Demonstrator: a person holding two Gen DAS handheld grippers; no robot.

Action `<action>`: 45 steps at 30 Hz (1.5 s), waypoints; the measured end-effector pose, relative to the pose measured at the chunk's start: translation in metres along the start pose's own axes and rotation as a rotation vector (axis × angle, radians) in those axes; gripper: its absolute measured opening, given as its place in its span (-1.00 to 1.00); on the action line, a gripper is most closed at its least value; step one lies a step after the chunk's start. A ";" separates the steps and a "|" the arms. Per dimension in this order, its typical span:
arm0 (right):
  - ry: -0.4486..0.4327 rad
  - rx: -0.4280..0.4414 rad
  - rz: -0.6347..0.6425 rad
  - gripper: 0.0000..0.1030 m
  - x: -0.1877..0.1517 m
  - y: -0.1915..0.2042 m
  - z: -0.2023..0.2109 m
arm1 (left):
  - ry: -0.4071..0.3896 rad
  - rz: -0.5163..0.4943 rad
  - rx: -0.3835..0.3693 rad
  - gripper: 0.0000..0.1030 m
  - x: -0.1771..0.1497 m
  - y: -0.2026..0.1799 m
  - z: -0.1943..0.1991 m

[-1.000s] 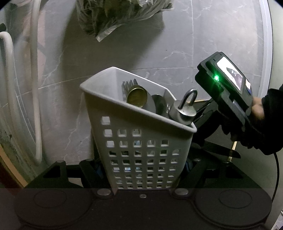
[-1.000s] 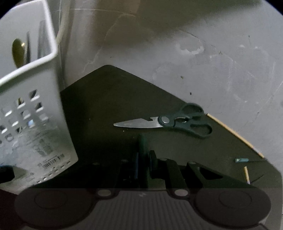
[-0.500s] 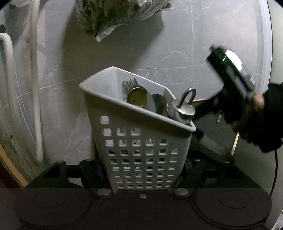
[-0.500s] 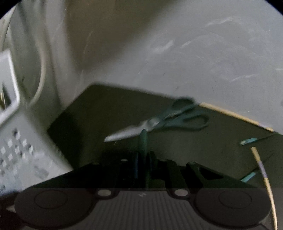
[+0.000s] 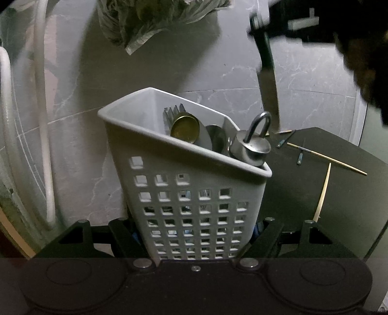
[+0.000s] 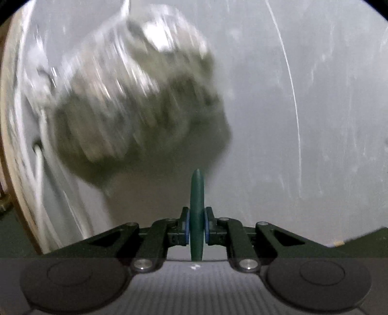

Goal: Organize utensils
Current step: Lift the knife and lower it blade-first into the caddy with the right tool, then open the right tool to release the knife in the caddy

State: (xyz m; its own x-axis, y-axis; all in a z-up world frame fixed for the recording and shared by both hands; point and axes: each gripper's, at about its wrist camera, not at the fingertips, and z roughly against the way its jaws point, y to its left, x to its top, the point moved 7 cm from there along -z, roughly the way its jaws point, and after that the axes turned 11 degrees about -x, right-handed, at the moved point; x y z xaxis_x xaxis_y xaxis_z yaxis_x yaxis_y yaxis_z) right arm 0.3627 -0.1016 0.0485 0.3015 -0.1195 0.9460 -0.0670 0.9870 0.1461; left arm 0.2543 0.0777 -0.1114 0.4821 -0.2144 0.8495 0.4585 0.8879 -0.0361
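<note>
Two tools are working here, one in each hand. At far left in the left wrist view, white hoses (image 5: 43, 135) are hanging down against the grey marbled wall (image 5: 80, 80). Above, a clear plastic bag of crumpled greenish stuff (image 5: 155, 19) is hanging against that wall; the right wrist view is showing it too, badly smeared.

At centre, the left tool (image 5: 197, 232) is clamping the white perforated plastic utensil caddy (image 5: 191, 206) low on its walls, fingers pressing on both sides. The caddy is tilting, its open top leaning away from the camera. Inside it, fork tines (image 5: 173, 111), a brass-coloured round spoon bowl (image 5: 185, 128), a grey steel spoon bowl (image 5: 215, 140) and a steel piece with a loop handle (image 5: 252, 143) are standing up at the rim.

Right of the caddy, the dark tabletop (image 5: 315, 189) is carrying thin wooden sticks (image 5: 325, 157) and small blue-tipped bits (image 5: 300, 160), lying loose and well apart from the caddy.

At upper right, the right tool (image 6: 197, 227) is gripping a green-handled knife (image 5: 268, 80) by its handle, jaws narrow and pressed on both sides of the green handle. The left wrist view is showing the blade hanging point-down, blurred, above the caddy's right end, its tip near the loop handle; whether it is touching I cannot tell. A dark sleeve (image 5: 363, 48) is filling the top right corner.
</note>
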 end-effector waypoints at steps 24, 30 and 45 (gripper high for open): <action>-0.009 0.267 0.037 -0.75 -0.041 0.098 0.033 | 0.001 -0.011 0.000 0.49 -0.002 0.000 -0.002; 0.038 0.267 0.080 -0.74 -0.056 0.101 0.030 | 0.001 -0.009 -0.002 0.49 -0.001 0.000 -0.003; 0.097 0.273 0.130 -0.34 -0.069 0.100 0.024 | 0.005 -0.007 -0.003 0.49 -0.002 -0.001 -0.003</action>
State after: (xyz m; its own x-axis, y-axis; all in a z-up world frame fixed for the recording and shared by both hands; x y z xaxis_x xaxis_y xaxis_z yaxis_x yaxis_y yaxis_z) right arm 0.3124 0.0029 0.0053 0.3625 0.0291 0.9315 -0.3593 0.9266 0.1108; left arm 0.2553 0.0759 -0.1152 0.4827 -0.2231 0.8469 0.4643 0.8851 -0.0314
